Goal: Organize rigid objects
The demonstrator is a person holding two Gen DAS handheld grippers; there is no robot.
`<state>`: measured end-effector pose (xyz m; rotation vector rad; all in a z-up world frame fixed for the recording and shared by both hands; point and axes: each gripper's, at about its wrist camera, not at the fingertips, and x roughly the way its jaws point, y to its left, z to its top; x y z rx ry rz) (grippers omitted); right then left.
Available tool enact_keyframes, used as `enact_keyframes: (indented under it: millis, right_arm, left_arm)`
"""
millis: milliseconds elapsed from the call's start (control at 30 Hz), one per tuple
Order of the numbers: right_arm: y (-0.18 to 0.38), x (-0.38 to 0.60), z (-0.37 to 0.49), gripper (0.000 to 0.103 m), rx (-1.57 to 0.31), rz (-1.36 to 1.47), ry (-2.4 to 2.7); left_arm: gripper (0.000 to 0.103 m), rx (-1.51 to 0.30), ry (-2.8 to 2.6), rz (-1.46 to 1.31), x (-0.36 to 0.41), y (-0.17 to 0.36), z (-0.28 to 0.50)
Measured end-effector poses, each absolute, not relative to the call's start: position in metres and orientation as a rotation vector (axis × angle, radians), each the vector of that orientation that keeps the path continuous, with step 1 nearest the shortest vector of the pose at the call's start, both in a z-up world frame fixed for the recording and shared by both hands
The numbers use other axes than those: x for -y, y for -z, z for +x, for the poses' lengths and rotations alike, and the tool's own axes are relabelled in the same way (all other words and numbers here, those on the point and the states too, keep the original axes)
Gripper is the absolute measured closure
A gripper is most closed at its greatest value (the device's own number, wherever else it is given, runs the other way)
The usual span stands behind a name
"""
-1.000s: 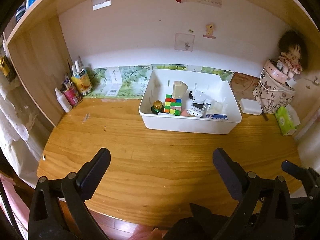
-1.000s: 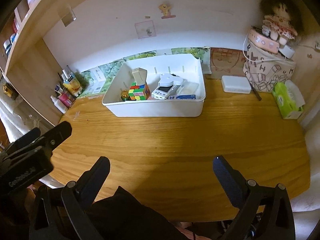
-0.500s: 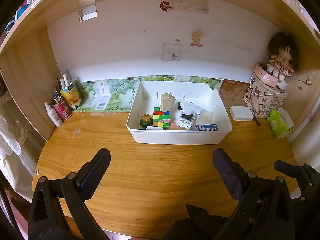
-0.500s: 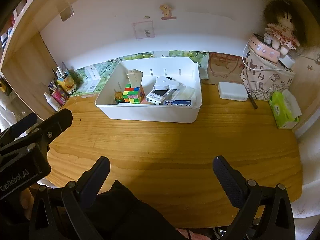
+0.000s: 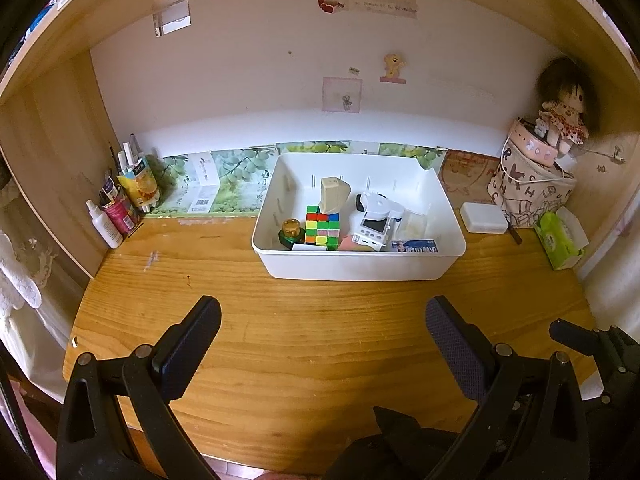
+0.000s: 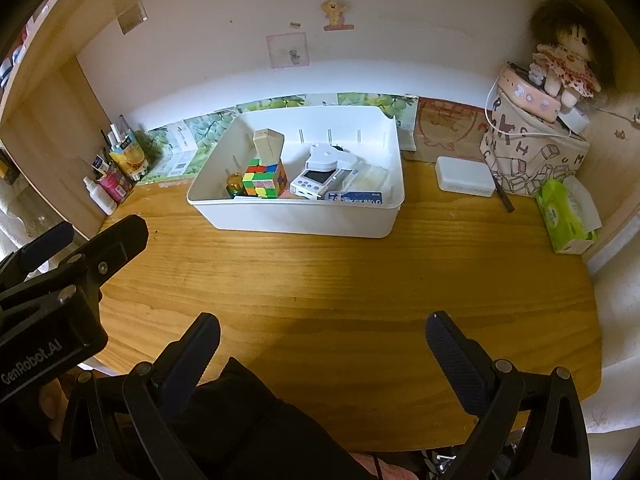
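Observation:
A white bin (image 5: 352,266) (image 6: 288,220) stands at the back middle of the wooden desk. Inside it lie a colour cube (image 5: 322,226) (image 6: 264,180), a beige block (image 5: 334,196) (image 6: 267,144) on top of the cube, a small green jar with a gold lid (image 5: 291,232) (image 6: 235,184), a white device with a screen (image 5: 374,220) (image 6: 320,172) and a blue card (image 5: 416,247) (image 6: 354,197). My left gripper (image 5: 322,340) hangs open over the desk's near side, well short of the bin, holding nothing. My right gripper (image 6: 322,348) is open and empty too, near the front edge.
Bottles and tubes (image 5: 120,204) crowd the back left corner. A white soap-like box (image 5: 482,218), a patterned bag with a doll (image 5: 560,116) on it and a green tissue pack (image 5: 560,240) fill the back right. Bare desk lies between grippers and bin.
Both grippers have drawn back and risen slightly, so the bin looks smaller and further off. Nothing was picked up or let go; the jaws stayed open.

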<state>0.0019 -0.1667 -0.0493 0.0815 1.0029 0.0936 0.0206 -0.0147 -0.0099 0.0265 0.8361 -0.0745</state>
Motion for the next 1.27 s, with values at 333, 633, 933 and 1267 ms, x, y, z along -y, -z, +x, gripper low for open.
enact_keyframes:
  millis: [333, 633, 933, 1267]
  right_arm:
    - [0.0509, 0.1645, 0.0016, 0.000, -1.012, 0.079, -0.086]
    - [0.0522, 0.1631, 0.0013, 0.000, -1.014, 0.070, -0.089]
    - [0.0517, 0.1605, 0.0019, 0.000, -1.018, 0.066, -0.090]
    - [0.0539, 0.1577, 0.0032, 0.000, -1.026, 0.064, -0.095]
  left_arm:
    - [0.001, -0.841, 0.071, 0.027, 0.0136, 0.0116, 0.0199]
    - [0.001, -0.840, 0.071, 0.026, 0.0120, 0.0136, 0.0186]
    - [0.001, -0.839, 0.070, 0.025, 0.0101, 0.0138, 0.0180]
    - [0.001, -0.840, 0.065, 0.024, 0.0075, 0.0132, 0.0181]
